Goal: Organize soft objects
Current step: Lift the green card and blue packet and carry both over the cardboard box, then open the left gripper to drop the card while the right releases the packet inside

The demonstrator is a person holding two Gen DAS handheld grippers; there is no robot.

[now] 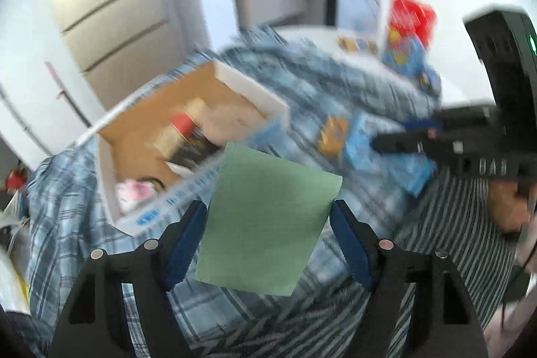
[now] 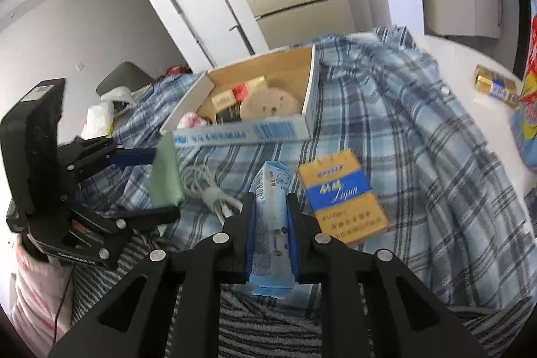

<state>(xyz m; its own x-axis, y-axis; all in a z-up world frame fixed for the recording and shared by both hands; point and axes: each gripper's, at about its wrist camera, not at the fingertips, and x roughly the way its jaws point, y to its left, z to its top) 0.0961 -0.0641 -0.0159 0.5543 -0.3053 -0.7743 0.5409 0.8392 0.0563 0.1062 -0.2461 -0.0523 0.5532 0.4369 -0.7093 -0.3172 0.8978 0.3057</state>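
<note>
**Two grips over the checked cloth, and the box not yet reached**

The left gripper (image 1: 268, 223) has a flat green pack (image 1: 268, 223) between its blue pads, one pad against each side edge, so I read it as clamped across the pack's width and clear of the cloth. Seen from the right wrist, the pack (image 2: 166, 171) hangs in front of the open cardboard box (image 2: 310, 83), not over it. The right gripper (image 2: 271, 223) is pinched tight on a slim pale-blue packet (image 2: 270, 223) and sits low over the blue checked cloth (image 2: 419, 130), near a yellow-and-blue pack (image 2: 342, 197) lying flat just beside it.

The box already holds a round tan cushion (image 2: 270, 104), some gold-and-red packs and something pink in its near corner.

What worries me is the green pack. It is held only by its edges and it looks soft — if it bows, it could slide out and land on the cloth or on the white coiled cable (image 2: 211, 193) below. The left wrist view is smeared with motion, and a quick swing toward the box would make that more likely. The box's near wall is low, but the pack could still catch it and tip.

The two grippers are also close — a crossing path could knock them together. The slim packet seems safer, though a hard squeeze may crush it.
</note>
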